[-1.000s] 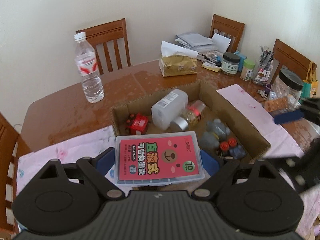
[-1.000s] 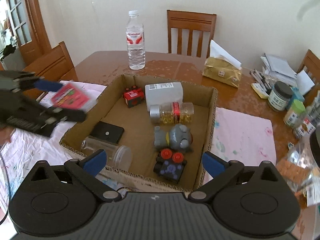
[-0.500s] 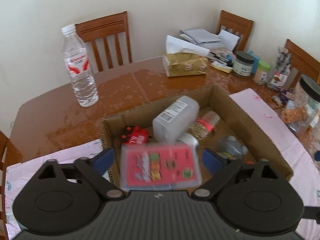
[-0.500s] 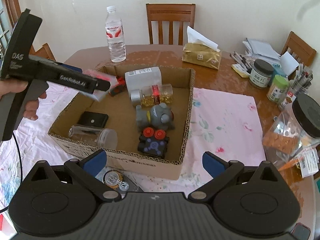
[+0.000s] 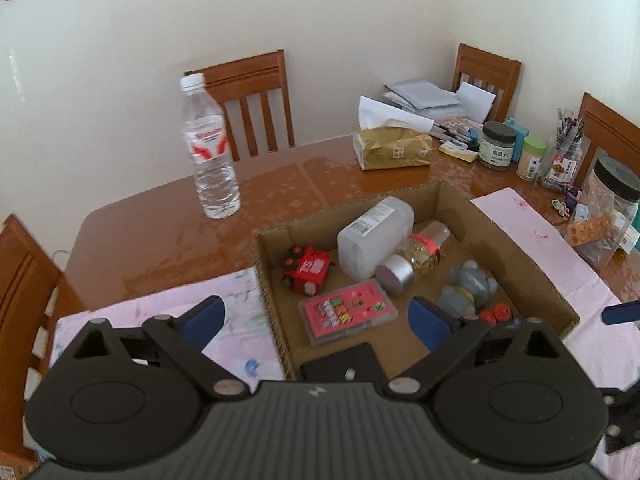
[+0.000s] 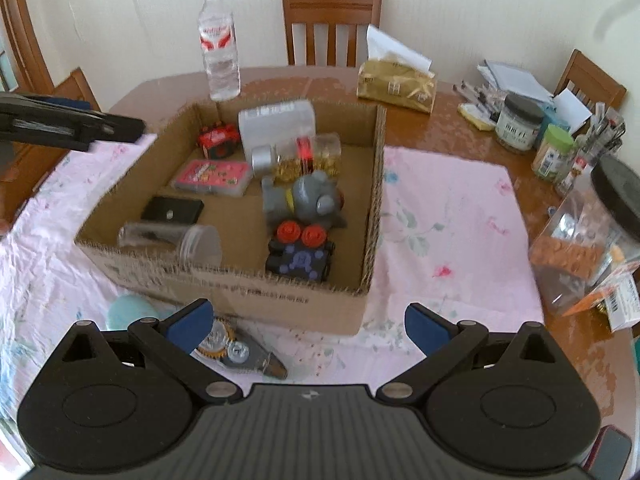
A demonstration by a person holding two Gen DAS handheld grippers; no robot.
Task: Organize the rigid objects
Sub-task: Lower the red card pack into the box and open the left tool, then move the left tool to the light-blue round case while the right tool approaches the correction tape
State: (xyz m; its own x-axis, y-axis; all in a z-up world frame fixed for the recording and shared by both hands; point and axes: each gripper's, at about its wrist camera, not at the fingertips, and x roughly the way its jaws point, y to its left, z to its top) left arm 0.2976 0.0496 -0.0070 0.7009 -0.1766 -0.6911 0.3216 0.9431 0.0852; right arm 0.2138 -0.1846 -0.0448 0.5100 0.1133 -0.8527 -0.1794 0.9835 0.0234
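A cardboard box [image 6: 376, 184] sits on a pink cloth. In it lie a pink refill case [image 5: 349, 313] [image 6: 212, 173], a red toy car [image 5: 307, 269], a white bottle [image 5: 374, 236], a jar of yellow beads [image 5: 420, 254], a grey toy [image 6: 308, 200], a black toy with red wheels [image 6: 300, 254], a black flat box [image 6: 172, 210] and a clear cup [image 6: 176, 240]. My left gripper [image 5: 316, 322] is open and empty above the box's near-left edge; it also shows in the right wrist view [image 6: 76, 126]. My right gripper [image 6: 306, 322] is open and empty in front of the box.
A tape measure [image 6: 236, 350] and a pale green thing [image 6: 130, 310] lie on the cloth before the box. A water bottle [image 5: 210, 148], a tissue box [image 5: 394, 146], jars [image 5: 498, 144] and papers stand on the wooden table [image 5: 160, 232]. Chairs surround it.
My left gripper has opened and let go of the pink refill case, which now lies in the box. The left gripper has pulled back. The right gripper has drawn back toward the box's front.
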